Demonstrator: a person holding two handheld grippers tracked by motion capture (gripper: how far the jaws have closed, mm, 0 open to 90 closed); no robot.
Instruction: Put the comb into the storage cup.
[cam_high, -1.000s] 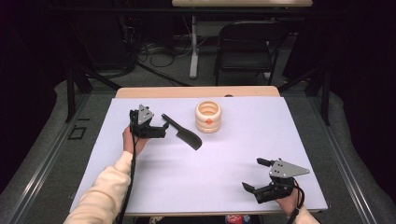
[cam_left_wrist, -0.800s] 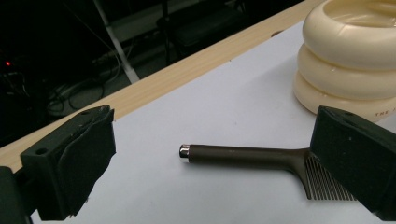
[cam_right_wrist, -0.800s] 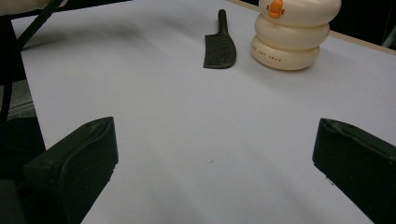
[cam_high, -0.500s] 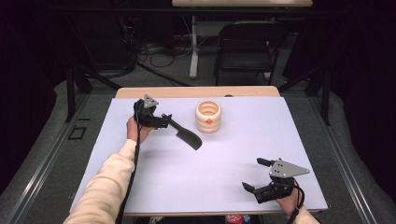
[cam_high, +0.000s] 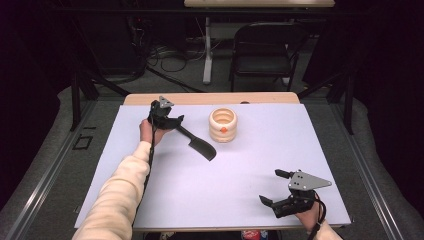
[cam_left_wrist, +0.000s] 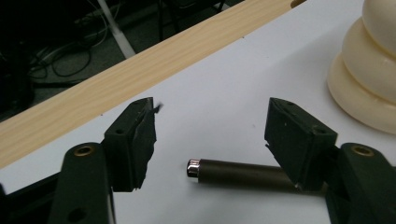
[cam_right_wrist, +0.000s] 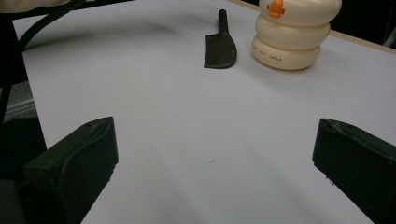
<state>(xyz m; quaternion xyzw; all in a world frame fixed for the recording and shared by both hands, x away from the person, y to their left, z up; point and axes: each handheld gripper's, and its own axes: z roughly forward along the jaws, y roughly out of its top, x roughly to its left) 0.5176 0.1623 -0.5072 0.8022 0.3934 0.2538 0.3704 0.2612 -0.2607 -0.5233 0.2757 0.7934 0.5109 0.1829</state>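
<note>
A black spatula (cam_high: 200, 146) lies flat on the white table, blade toward the near right and handle toward the far left. My left gripper (cam_high: 172, 121) straddles the handle's end. In the left gripper view the brown handle (cam_left_wrist: 243, 170) with its metal cap lies between the jaws of the left gripper (cam_left_wrist: 210, 116). The jaws have just been closing; the right pad sits at the handle, and the left pad stands clear of it. My right gripper (cam_high: 270, 186) rests open near the front right edge. Beyond the right gripper (cam_right_wrist: 215, 128) lies the spatula (cam_right_wrist: 220, 49).
A cream ribbed container (cam_high: 223, 125) with an orange mark stands just right of the spatula, close to the left gripper's jaws (cam_left_wrist: 369, 70) and far from the right (cam_right_wrist: 289, 35). The wooden table edge (cam_high: 210, 98) runs along the back. A chair (cam_high: 262, 45) stands beyond.
My left gripper has slid toward the far edge and in over the handle's end, and its jaws stand narrower. The spatula and the right gripper have kept still.
</note>
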